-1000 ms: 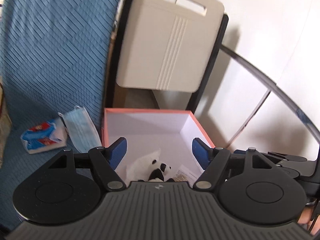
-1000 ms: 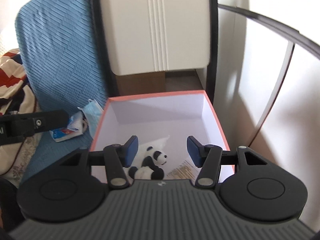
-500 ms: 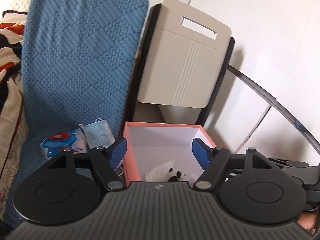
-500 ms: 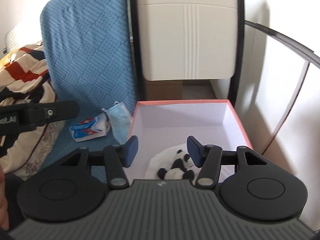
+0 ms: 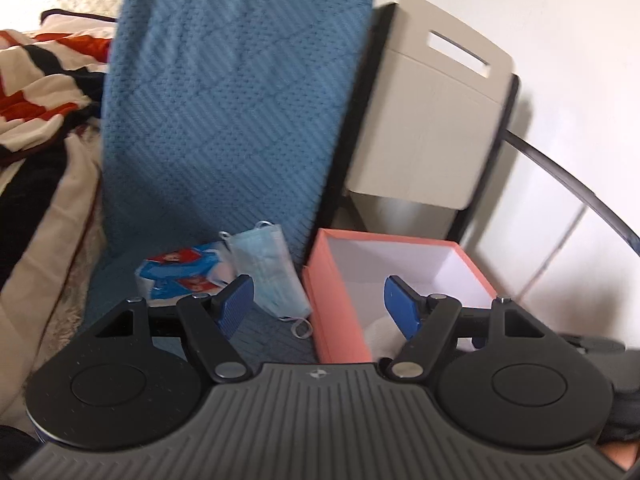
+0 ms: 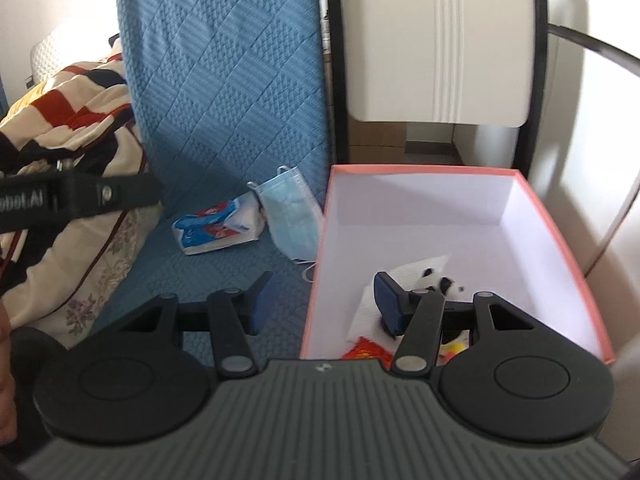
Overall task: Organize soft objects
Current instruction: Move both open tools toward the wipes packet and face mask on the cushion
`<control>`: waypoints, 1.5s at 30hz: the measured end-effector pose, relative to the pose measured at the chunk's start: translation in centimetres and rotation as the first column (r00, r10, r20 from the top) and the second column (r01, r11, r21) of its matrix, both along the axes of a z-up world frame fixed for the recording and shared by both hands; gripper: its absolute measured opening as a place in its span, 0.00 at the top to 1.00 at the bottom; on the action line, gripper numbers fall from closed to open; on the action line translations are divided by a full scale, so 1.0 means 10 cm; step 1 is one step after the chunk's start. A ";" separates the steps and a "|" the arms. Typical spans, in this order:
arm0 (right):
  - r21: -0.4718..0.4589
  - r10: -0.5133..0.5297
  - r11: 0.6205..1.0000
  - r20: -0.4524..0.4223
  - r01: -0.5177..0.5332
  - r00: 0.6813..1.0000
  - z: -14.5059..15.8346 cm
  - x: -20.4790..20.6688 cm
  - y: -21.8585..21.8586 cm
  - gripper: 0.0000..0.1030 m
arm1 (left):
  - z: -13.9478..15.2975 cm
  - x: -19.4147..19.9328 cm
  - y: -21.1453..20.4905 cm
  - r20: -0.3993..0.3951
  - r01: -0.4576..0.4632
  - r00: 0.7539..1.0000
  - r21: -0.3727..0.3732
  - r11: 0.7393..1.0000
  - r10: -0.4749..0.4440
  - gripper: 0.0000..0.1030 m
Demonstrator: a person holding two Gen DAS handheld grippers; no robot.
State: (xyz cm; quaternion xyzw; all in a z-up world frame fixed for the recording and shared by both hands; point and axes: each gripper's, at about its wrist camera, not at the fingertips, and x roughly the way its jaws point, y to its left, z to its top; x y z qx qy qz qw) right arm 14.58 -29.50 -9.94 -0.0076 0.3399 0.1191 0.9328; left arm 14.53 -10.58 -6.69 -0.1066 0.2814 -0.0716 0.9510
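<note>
While both claws stay empty, the left gripper (image 5: 320,306) and right gripper (image 6: 326,304) gape wide by the pink box (image 6: 560,236). Inside the box lies a panda toy (image 6: 442,282); just beside its left wall lie a blue mask (image 6: 292,216) and a tissue pack (image 6: 216,230)

- Open blue seat cushion (image 6: 224,280) in front of the face mask (image 6: 292,216) and tissue pack (image 6: 218,226) — free room there.
- Blocked on the right by the pink box (image 6: 560,236) wall, mask leaning against it.
- Inside the box, far half bare; panda toy (image 6: 442,282) and white cloth (image 6: 404,276) near the front.
- Hemmed in behind by the upright blue backrest (image 5: 236,92) and beige chair back (image 6: 436,40).
</note>
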 end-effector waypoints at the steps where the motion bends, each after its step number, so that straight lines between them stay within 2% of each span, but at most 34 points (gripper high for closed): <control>1: -0.002 0.003 1.000 -0.003 -0.003 1.000 -0.04 0.01 0.04 0.45 | -0.02 0.01 0.05 0.003 -0.009 1.000 -0.005 1.000 0.009 0.26; 10: -0.012 0.017 1.000 -0.040 -0.017 0.999 -0.36 0.06 0.28 0.45 | -0.37 0.10 0.25 -0.035 -0.029 0.999 -0.024 0.999 0.028 0.26; 19: -0.009 -0.005 1.000 -0.071 0.004 0.997 -0.62 0.01 0.32 0.45 | -0.71 -0.01 0.42 -0.046 -0.049 0.998 0.044 0.998 0.051 0.26; 22: 0.002 -0.009 1.000 -0.083 0.009 0.997 -0.67 -0.01 0.35 0.45 | -0.75 -0.03 0.48 -0.046 -0.047 0.998 0.038 0.998 0.048 0.26; 27: -0.016 0.013 1.000 -0.054 -0.014 0.998 -0.67 0.01 0.48 0.44 | -0.83 0.00 0.55 -0.045 -0.057 0.997 0.054 0.997 0.060 0.26; 31: -0.022 0.035 0.999 -0.031 -0.035 0.999 -0.70 0.07 0.57 0.45 | -0.92 0.05 0.62 -0.038 -0.028 0.999 0.067 0.997 0.030 0.26; 36: -0.033 0.067 0.997 0.007 -0.067 0.998 -0.71 0.06 0.73 0.45 | -1.08 0.11 0.69 -0.063 -0.036 0.997 0.093 0.995 0.042 0.26; 45: -0.056 0.116 0.992 0.031 -0.114 0.993 -0.86 0.22 1.03 0.45 | -1.15 0.35 0.91 -0.067 -0.067 0.995 0.047 0.997 0.070 0.26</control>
